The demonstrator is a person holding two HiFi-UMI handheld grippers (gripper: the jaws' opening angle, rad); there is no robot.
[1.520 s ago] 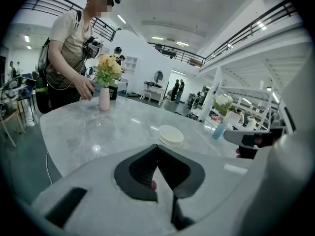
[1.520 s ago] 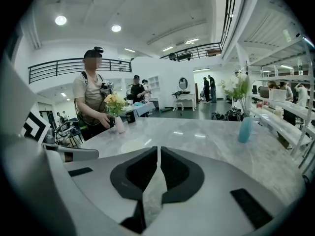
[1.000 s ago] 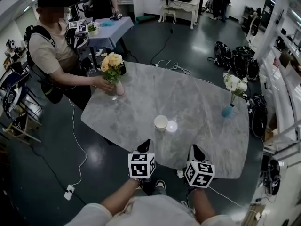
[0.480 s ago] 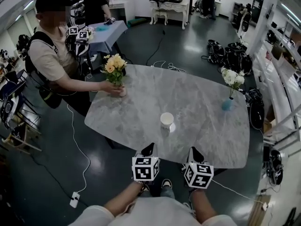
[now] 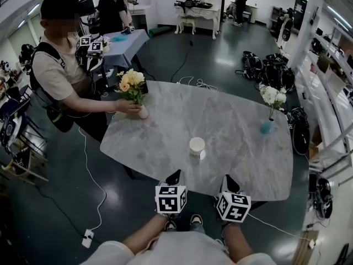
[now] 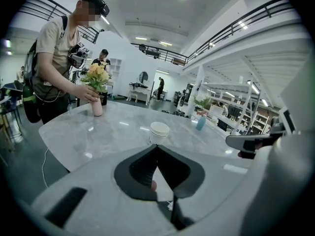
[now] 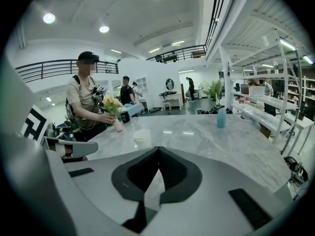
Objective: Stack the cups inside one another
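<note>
Both clenched and empty, left gripper and right gripper hang at six o'clock from the cup stack on the table; stacking looks finished, only withdrawal remains.

The head view looks steeply down on the marble table; both gripper views face across it from the near edge (low down), sharing the stacked cups.

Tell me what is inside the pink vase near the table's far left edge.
The pink vase holds yellow flowers with green leaves. Its opaque wall hides the lower stems and any water. A person's hand is at its neck.
</note>
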